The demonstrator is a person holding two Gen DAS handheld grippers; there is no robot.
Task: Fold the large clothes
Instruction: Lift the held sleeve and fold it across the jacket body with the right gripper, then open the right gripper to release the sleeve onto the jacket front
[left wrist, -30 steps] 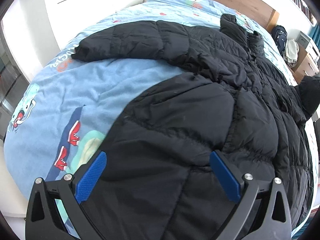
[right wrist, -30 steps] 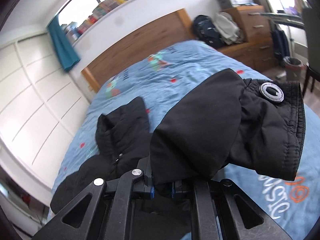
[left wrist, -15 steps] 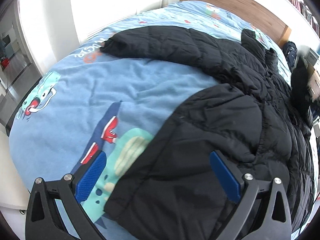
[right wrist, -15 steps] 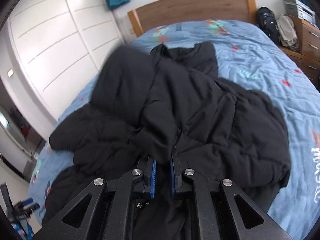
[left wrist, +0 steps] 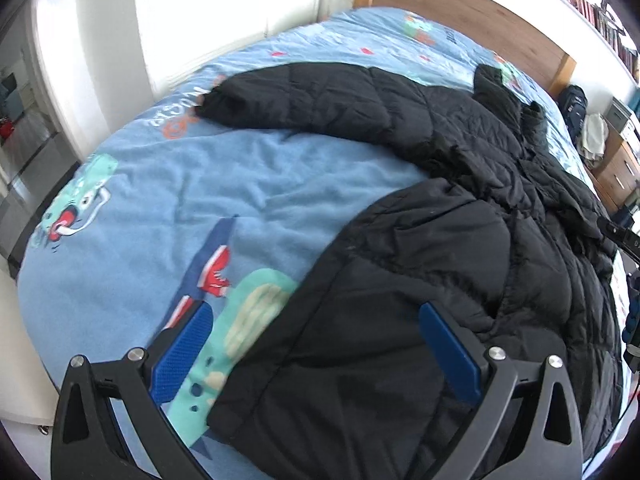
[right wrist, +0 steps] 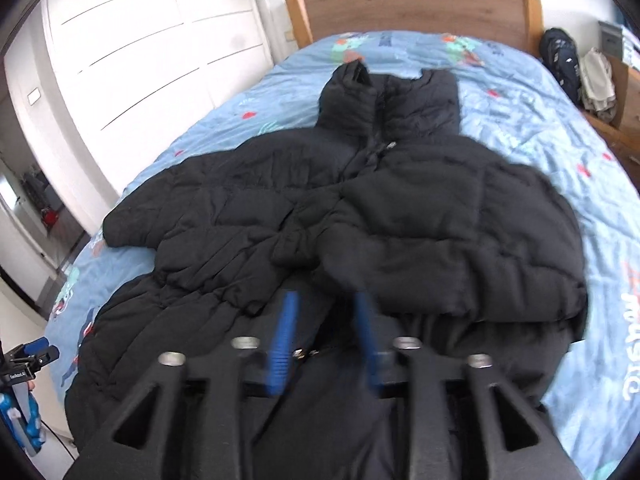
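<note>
A large black puffer coat [right wrist: 360, 216] lies spread on the blue patterned bed cover [right wrist: 560, 152], hood toward the headboard. Its right sleeve [right wrist: 460, 248] is folded across the chest; its left sleeve [left wrist: 296, 96] stretches out sideways over the cover. My right gripper [right wrist: 326, 304] is open and empty just above the coat's middle, its blue pads blurred. My left gripper [left wrist: 316, 320] is wide open and empty over the coat's lower left hem corner [left wrist: 280, 380].
White wardrobe doors [right wrist: 132, 52] run along the bed's left side. A wooden headboard [right wrist: 412, 8] stands at the far end. A dark backpack [right wrist: 560, 56] and wooden drawers [left wrist: 616, 172] stand on the bed's right. The bed edge [left wrist: 24, 280] drops off at the left.
My right gripper carried the right sleeve over the coat's chest, opened and let it go. My left gripper drifted left along the hem, still open.
</note>
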